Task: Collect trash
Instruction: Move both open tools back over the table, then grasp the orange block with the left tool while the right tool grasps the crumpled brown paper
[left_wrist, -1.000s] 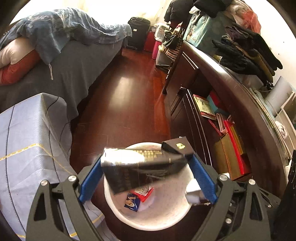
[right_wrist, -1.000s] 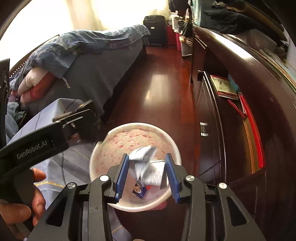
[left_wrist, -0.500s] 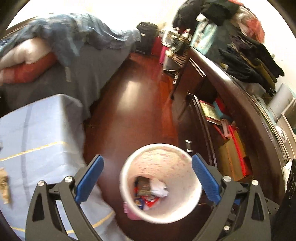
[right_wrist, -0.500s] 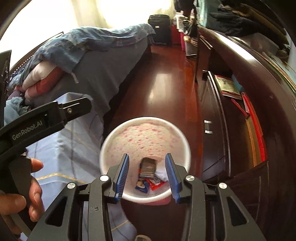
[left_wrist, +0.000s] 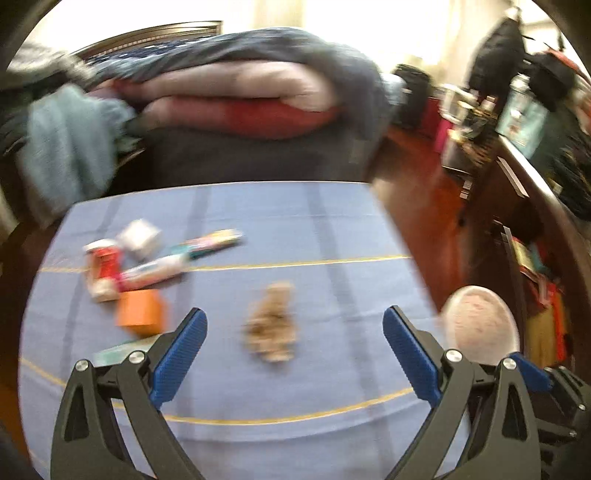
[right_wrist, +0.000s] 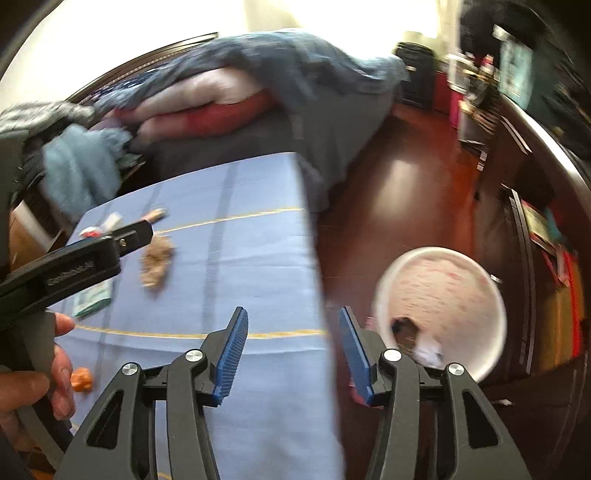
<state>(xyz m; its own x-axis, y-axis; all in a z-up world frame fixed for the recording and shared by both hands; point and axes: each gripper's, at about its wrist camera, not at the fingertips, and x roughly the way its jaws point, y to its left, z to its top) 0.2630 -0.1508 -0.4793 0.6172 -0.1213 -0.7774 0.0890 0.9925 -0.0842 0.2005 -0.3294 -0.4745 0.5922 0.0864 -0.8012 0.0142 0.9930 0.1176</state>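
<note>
Over the blue-clothed tabletop (left_wrist: 280, 229), in the left wrist view, the left hand-held gripper (left_wrist: 293, 334) is seen spread wide and empty above a crumpled brown wad (left_wrist: 272, 326); more trash, including a red can (left_wrist: 104, 266) and an orange box (left_wrist: 139, 312), lies at left. From the right wrist, the right hand-held gripper (right_wrist: 293, 352) is seen moderately parted, its jaws having just been opening, nothing between them; the pink bin (right_wrist: 441, 301) stands on the floor beside it.
</note>
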